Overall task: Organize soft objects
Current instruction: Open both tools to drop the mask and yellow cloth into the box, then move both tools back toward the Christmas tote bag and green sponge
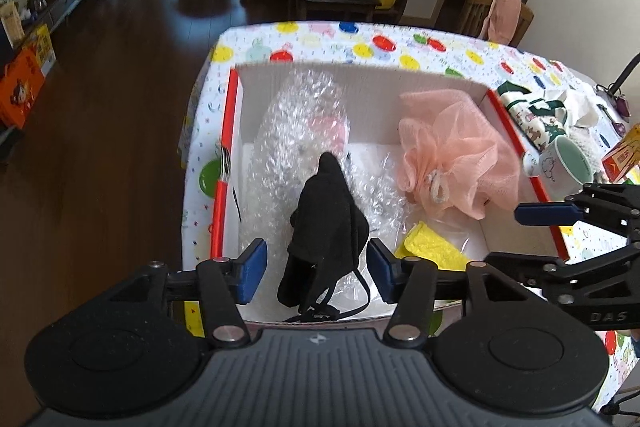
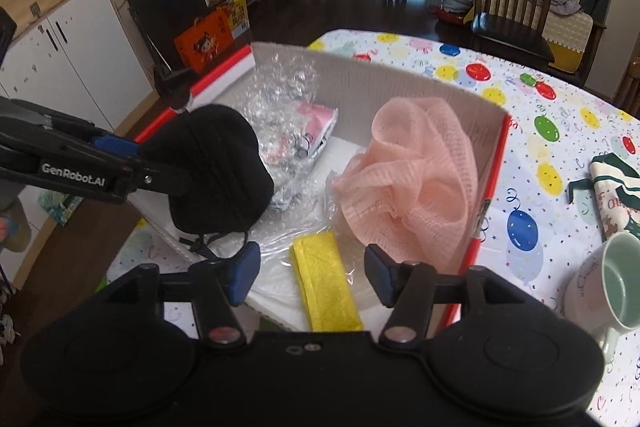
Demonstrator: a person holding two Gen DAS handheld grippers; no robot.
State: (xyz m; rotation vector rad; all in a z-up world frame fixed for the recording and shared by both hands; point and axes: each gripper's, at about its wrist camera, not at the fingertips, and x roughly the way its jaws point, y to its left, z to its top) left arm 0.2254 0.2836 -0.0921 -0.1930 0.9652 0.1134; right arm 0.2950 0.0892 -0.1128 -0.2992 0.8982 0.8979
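Black mask (image 1: 326, 223) between parted left tongs (image 1: 318, 265), seemingly untouched.

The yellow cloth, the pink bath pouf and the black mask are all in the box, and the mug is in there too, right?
Not quite. The mug is not in the box; it stands on the table outside the box's red-edged wall, as the right wrist view shows. The yellow cloth, the pink bath pouf and the black mask are in the box.
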